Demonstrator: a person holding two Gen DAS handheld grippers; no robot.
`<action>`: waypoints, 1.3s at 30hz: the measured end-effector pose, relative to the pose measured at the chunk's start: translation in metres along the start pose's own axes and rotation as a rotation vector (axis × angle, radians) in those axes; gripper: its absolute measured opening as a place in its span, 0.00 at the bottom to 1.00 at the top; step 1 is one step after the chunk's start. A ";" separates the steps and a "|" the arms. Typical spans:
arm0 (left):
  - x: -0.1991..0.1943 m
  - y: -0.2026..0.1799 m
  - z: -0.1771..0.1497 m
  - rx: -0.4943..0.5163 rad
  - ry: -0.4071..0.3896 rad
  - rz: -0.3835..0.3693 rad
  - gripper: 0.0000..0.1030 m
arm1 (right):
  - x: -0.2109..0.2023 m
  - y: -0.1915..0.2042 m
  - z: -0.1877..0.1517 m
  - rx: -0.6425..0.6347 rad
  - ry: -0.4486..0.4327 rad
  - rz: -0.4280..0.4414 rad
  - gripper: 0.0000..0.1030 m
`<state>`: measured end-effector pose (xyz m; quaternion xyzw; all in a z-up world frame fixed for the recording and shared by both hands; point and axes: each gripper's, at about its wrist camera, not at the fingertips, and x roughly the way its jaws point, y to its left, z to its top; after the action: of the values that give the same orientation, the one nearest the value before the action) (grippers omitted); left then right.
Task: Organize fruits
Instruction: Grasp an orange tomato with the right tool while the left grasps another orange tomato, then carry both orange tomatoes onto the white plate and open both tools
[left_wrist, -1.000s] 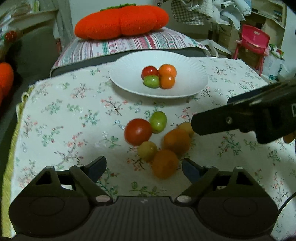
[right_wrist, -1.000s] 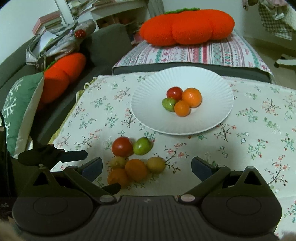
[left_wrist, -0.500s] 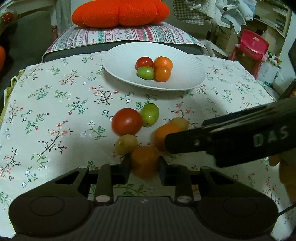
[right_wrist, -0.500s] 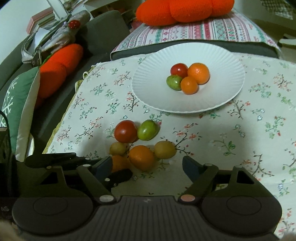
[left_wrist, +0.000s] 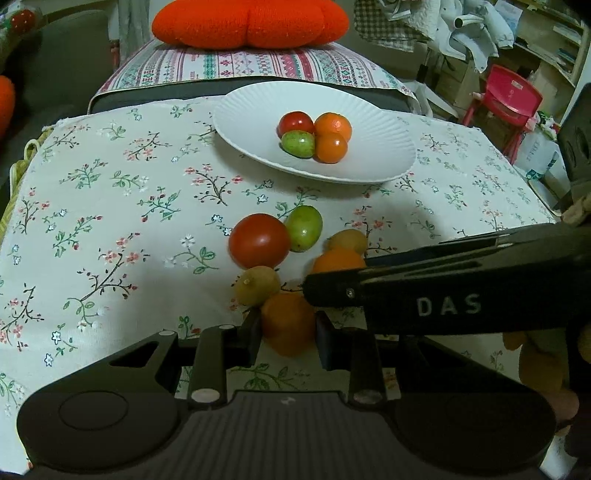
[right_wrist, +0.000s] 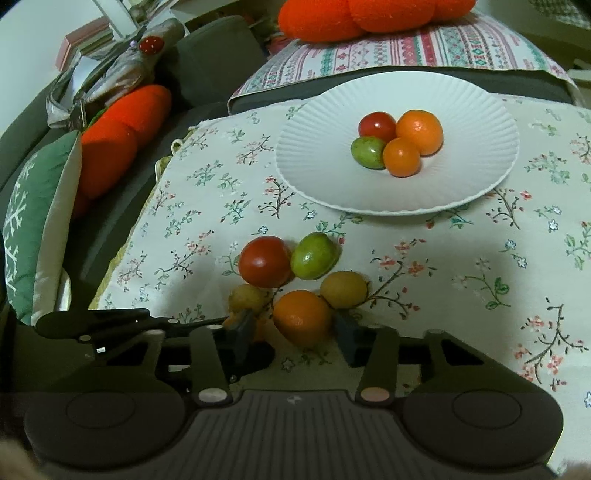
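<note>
Left gripper (left_wrist: 288, 326) clamped on near round orange fruit (left_wrist: 289, 322), right gripper (right_wrist: 295, 325) pinching second orange fruit (right_wrist: 303, 316), ribbed white plate (right_wrist: 476, 184) ahead holding four fruits, loose red tomato (right_wrist: 264, 266) just beyond fingertips

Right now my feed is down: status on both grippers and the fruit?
Left gripper shut on near orange. Right gripper closing around second orange, contact unclear. Plate holds four fruits. Grippers crowd each other.
</note>
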<state>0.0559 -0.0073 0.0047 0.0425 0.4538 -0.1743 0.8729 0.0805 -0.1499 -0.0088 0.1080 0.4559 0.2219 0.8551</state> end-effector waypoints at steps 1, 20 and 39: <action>0.000 0.000 0.000 0.001 -0.002 0.000 0.06 | 0.001 0.000 0.000 -0.008 0.004 -0.008 0.31; -0.008 -0.001 0.003 0.005 -0.027 -0.011 0.06 | -0.012 0.011 0.003 -0.055 -0.031 -0.035 0.29; -0.023 -0.005 0.009 0.027 -0.129 -0.021 0.06 | -0.044 0.016 0.012 -0.091 -0.139 -0.028 0.29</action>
<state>0.0493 -0.0081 0.0289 0.0382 0.3944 -0.1919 0.8979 0.0647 -0.1567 0.0364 0.0779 0.3862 0.2221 0.8919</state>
